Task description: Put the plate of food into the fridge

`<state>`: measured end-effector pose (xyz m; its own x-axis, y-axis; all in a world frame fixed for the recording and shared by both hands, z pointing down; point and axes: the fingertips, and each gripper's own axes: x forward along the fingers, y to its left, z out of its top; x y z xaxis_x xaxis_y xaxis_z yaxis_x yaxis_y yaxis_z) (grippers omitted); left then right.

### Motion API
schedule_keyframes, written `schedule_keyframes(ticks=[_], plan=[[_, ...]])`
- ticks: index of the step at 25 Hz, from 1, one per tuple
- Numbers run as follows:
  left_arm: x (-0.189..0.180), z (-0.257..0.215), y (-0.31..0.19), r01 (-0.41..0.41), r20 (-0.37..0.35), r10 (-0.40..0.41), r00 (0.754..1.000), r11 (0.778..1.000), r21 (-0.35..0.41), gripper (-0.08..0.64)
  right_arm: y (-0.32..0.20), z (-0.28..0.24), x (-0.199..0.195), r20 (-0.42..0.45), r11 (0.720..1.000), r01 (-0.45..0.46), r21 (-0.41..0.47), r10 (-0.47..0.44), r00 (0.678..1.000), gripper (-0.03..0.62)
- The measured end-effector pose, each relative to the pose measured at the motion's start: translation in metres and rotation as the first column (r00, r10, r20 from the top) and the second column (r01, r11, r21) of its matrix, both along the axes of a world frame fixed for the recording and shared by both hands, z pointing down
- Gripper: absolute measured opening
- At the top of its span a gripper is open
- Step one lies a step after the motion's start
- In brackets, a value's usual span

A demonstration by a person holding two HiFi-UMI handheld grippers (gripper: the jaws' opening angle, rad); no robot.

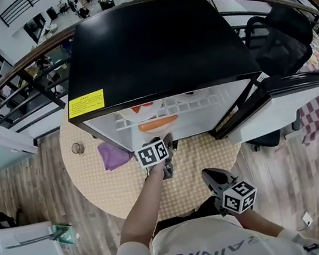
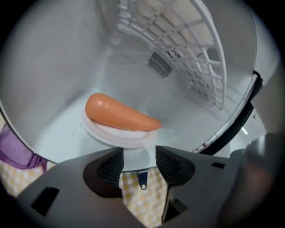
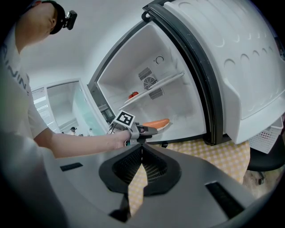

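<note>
Our plate (image 2: 116,135) sits on the fridge (image 2: 191,122) floor, dead ahead of the left gripper (image 2: 139,154) and just past its spread, empty jaws, with the food (image 2: 120,115) lying crosswise. We'd back straight out. The right gripper (image 3: 141,151) is clamped on nothing, nearer the door (image 1: 291,99).

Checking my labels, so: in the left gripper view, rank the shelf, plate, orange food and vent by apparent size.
1. Shelf, largest.
2. Plate and orange food: about alike, so unranked.
3. Vent, smallest, though farthest back.
</note>
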<state>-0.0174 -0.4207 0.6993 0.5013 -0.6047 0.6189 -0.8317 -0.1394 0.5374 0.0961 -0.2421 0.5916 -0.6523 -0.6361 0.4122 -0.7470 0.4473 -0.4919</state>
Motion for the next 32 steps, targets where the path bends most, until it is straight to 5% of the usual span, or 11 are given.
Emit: schedule_keyframes(ticks=[5, 9, 18, 32], plan=[[-0.004, -0.004, 0.015, -0.066, 0.120, 0.064, 0.991, 0.998, 0.017, 0.178, 0.003, -0.002, -0.003, 0.007, 1.000, -0.002, 0.005, 0.002, 1.000, 0.023], [-0.011, -0.022, 0.031, -0.069, 0.107, 0.062, 0.992, 0.996, 0.062, 0.020, 0.008, -0.005, -0.010, 0.012, 1.000, 0.000, 0.014, 0.000, 1.000, 0.023], [-0.030, -0.072, 0.098, -0.174, 0.097, 0.154, 0.983, 0.953, 0.250, 0.009, 0.015, -0.020, -0.027, 0.011, 0.997, -0.005, 0.076, 0.004, 1.000, 0.023], [-0.082, -0.195, 0.183, -0.053, 0.050, 0.032, 0.998, 0.860, 0.507, 0.009, -0.003, -0.070, -0.032, 0.022, 0.969, -0.022, 0.246, 0.017, 1.000, 0.023]])
